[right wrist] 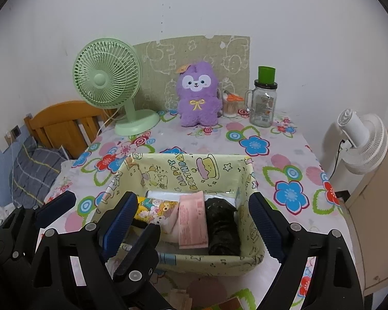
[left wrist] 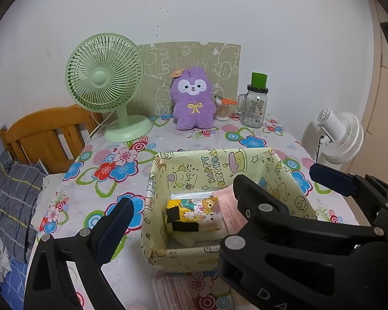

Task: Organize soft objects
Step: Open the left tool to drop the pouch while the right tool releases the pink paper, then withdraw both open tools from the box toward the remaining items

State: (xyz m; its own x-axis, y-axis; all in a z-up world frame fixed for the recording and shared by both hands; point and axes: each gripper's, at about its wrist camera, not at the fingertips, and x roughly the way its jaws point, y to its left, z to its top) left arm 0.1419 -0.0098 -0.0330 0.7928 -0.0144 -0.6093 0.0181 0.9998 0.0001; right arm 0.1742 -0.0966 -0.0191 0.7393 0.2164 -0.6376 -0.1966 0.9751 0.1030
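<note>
Two grippers hang over the yellow box (right wrist: 204, 261) on the flowered table (right wrist: 284, 155), left gripper (left wrist: 182, 193) and right gripper (right wrist: 194, 214) both wide open, nothing held. Pink packet (right wrist: 192, 222) lies inside, long axis running toward the back wall, beside a cartoon packet (right wrist: 155, 209). Right view alone shows the black bundle (right wrist: 222, 224). Box liner reads "HAPPY BIRTHDAY".

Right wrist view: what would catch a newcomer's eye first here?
The purple plush toy stands at the back of the flowered table, between a green fan and a glass jar. Nearer, the yellow cartoon-print box holds a pink packet and a black bundle, with the open right gripper over it.
</note>
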